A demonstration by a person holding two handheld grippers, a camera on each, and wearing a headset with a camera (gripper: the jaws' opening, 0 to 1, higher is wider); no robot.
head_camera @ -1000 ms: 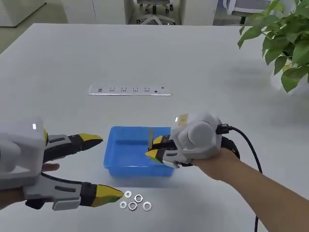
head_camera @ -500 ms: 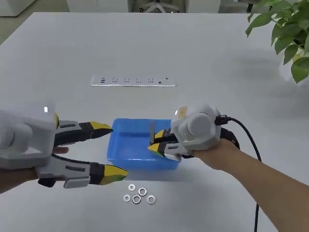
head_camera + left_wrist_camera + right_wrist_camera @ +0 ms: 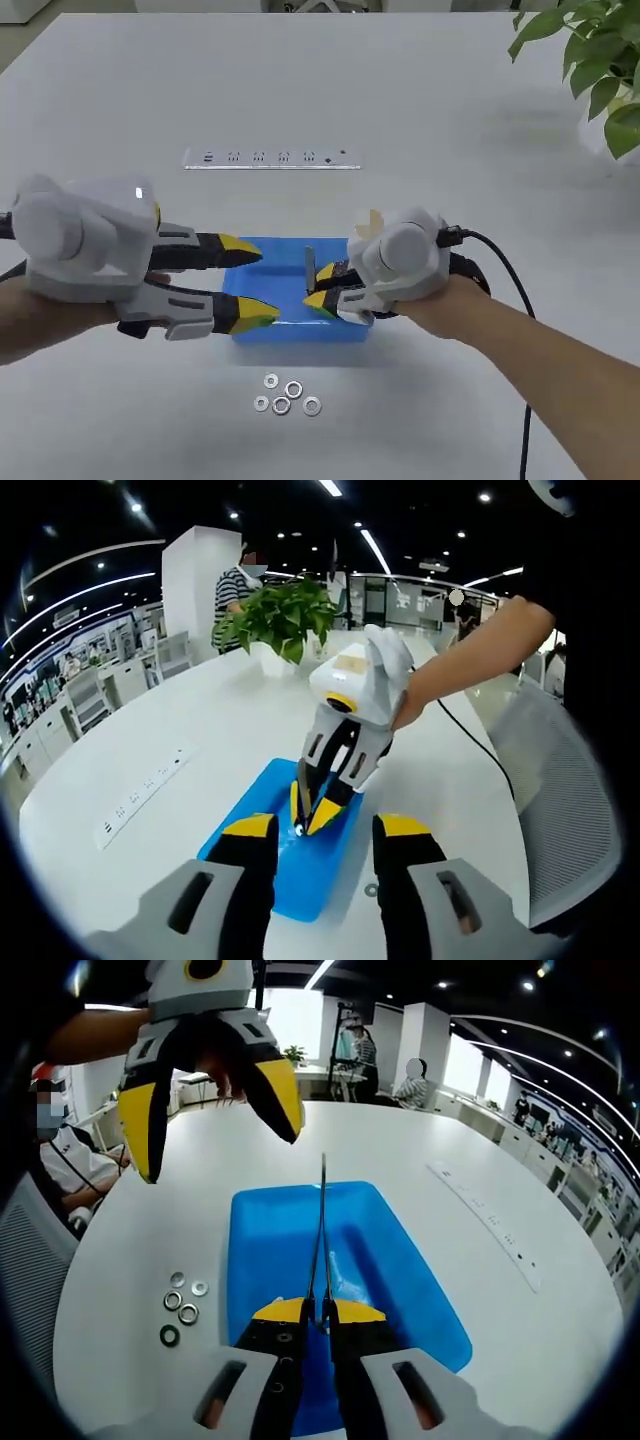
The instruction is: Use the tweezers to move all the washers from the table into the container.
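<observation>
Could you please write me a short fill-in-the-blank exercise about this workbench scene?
The right gripper is shut on the ____. The left gripper has its jaws ____. ____ washers lie on the table, outside the container. The container's colour is ____.
Missing words: tweezers, open, five, blue.

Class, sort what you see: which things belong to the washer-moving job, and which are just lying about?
Job: tweezers, clamped in the right gripper; washers on the table; blue container.
Lying about: power strip; potted plant.
</observation>
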